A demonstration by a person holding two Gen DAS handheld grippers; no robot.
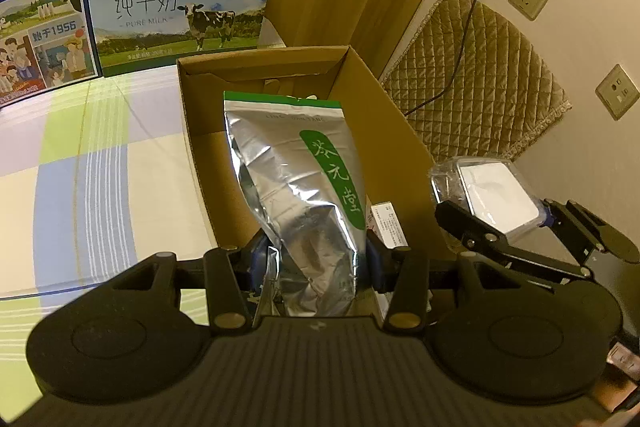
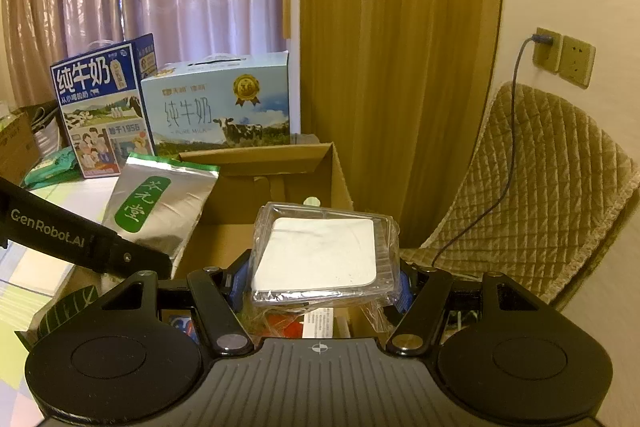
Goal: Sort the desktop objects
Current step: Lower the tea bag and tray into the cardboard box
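Left gripper (image 1: 316, 259) clamping foil pouch (image 1: 296, 183), right gripper (image 2: 320, 291) clamping clear case (image 2: 324, 255) above cardboard box (image 1: 384, 99) (contents seemingly crowded): lower deep, then release.

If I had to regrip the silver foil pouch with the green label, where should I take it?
Judging by its pose, stay low: the silver foil pouch stands upright over the open cardboard box, and the left gripper pinches its narrow crumpled base from both sides. The upper body looks wide.
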